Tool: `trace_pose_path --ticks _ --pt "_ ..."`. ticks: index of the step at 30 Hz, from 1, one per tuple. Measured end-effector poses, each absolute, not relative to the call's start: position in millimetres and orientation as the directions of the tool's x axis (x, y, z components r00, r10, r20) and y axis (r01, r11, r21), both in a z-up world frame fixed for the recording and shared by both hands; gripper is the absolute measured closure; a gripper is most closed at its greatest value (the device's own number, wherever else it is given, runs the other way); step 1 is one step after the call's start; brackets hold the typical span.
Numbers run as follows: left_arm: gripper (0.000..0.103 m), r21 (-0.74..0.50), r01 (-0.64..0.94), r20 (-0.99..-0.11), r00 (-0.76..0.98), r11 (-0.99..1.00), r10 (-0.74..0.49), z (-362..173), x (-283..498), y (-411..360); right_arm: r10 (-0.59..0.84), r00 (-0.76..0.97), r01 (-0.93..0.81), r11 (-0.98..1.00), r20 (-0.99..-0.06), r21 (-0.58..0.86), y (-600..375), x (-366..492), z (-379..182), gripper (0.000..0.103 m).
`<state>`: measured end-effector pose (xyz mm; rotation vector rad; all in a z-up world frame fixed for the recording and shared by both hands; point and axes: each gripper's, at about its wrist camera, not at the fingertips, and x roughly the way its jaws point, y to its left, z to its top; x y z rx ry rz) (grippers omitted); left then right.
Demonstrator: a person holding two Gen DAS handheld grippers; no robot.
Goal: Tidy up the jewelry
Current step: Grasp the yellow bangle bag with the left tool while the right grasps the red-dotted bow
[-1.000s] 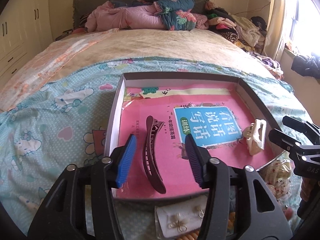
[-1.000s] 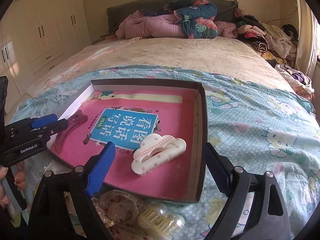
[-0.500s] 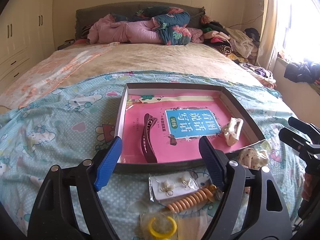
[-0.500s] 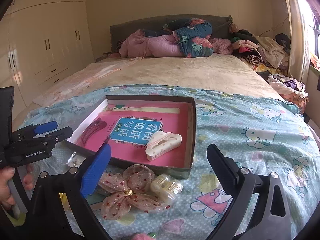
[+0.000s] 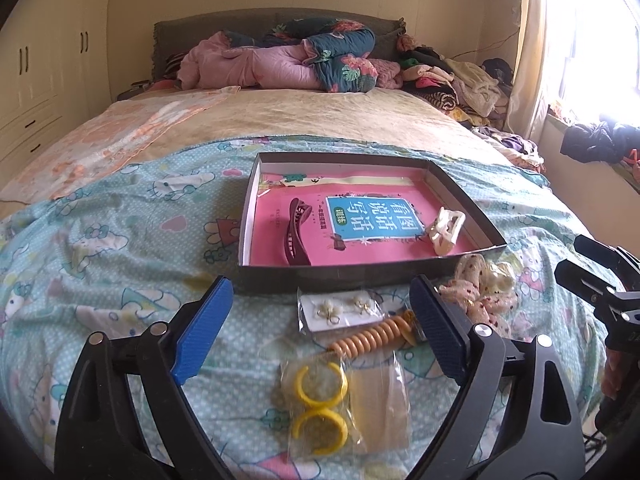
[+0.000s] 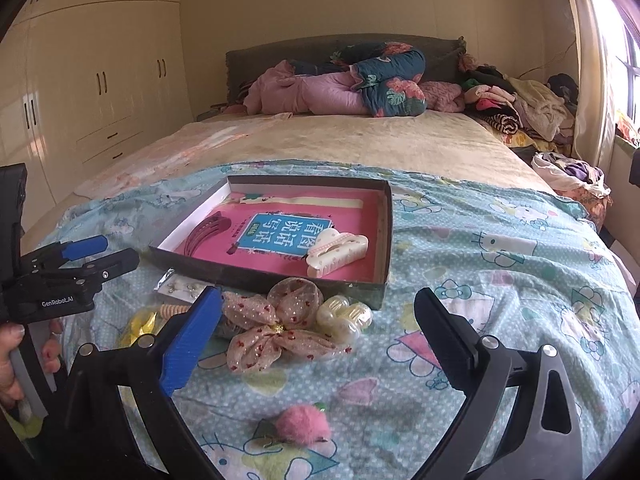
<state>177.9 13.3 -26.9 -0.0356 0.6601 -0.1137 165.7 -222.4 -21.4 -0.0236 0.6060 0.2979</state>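
Note:
A shallow dark box [image 5: 246, 216] lined with a pink book lies on the bed. Inside it are a dark red hair clip [image 5: 296, 236] and a cream claw clip [image 5: 444, 230]. My left gripper [image 5: 319, 282] hovers in front of the box, its jaws opening with nothing between them. Below it lie an earring card [image 5: 340, 312], an orange spiral tie [image 5: 372, 338] and bagged yellow rings [image 5: 316, 392]. My right gripper [image 6: 317, 294] stands open and empty above a dotted bow [image 6: 272, 328], a small pale claw clip [image 6: 344, 316] and a pink pompom [image 6: 304, 426].
The blue cartoon-print blanket [image 6: 500, 280] covers the near half of the bed. Rolled quilts [image 5: 304, 64] and a heap of clothes [image 5: 460, 80] are at the headboard. Wardrobes [image 6: 100, 92] line the left wall. A hand [image 6: 12, 364] holds the left gripper's handle.
Both grippers have drawn back from the box. The left jaws have spread wide, leaving the dark red clip in the box. Loose items on the blanket have come into view.

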Motion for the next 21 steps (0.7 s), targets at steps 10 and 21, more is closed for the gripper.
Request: trace_pose_path --ticks 10,21 --pt "0.019 -0.067 0.094 -0.609 0.784 0.993 -0.115 -30 152 19 0.269 0.773 -0.321 0.947 -0.575 0.012 -217 133 -30 0.009" --pt "0.019 -0.037 0.080 -0.701 0.709 0.996 -0.083 -60 142 24 0.283 0.736 -0.356 0.934 -0.615 0.004 -208 122 -52 0.009"
